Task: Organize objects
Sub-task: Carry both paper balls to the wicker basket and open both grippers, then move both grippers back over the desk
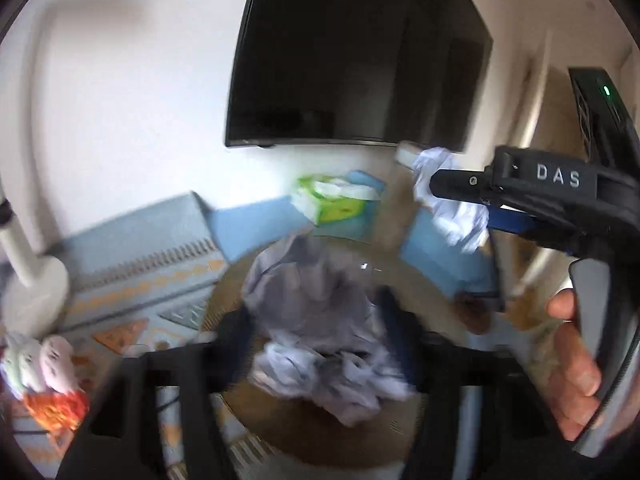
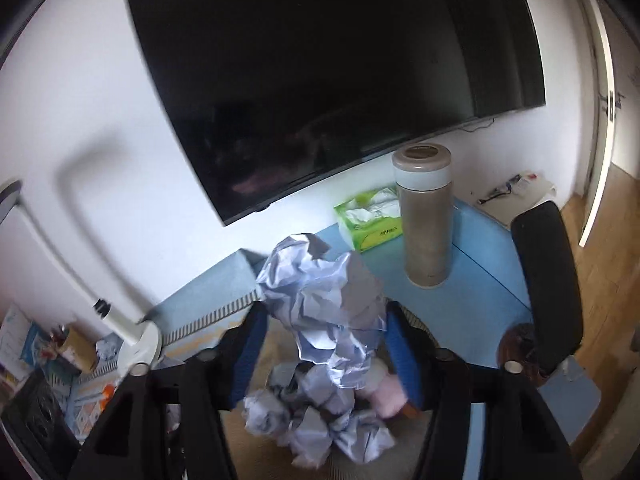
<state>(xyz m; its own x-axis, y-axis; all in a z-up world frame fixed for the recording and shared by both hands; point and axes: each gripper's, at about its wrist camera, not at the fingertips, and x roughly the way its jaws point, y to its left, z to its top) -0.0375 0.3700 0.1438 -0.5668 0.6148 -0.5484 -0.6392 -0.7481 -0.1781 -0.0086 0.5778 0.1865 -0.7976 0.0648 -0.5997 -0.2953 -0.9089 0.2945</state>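
My right tongs (image 2: 326, 336) are pinching a wad of crumpled paper (image 2: 320, 292), its bluish-white folds squeezed between the two blue pads (image 2: 404, 352) and bulging up above them. Under it, seen from my right wrist, a heap of more paper balls (image 2: 316, 416) lies in a round tan container whose rim I can only partly make out, with something pink (image 2: 384, 392) just beside the heap. Beyond, on the blue tabletop (image 2: 480, 288), a tall brown tumbler (image 2: 425, 220) stands upright, and a green tissue pack (image 2: 370, 220) sits just behind it, near the wall under the dark television (image 2: 320, 80). A black chair back (image 2: 548, 280) rises at the right edge of the tabletop.

From my left wrist the picture is smeared. My left tongs (image 1: 316, 336) sit on either side of a greyish crumpled paper clump (image 1: 316, 320) over the round basket (image 1: 280, 432), but I cannot tell whether they grip it or merely frame it. Farther off, the right tongs (image 1: 460, 188) show from the side with their paper (image 1: 452, 200) held above the tabletop, and my right hand (image 1: 576, 364) is wrapped on the handle. The tissue pack (image 1: 336, 200) lies between. A white lamp base (image 1: 36, 292) stands at the left, with a soft toy (image 1: 44, 364) near it on the patterned mat.
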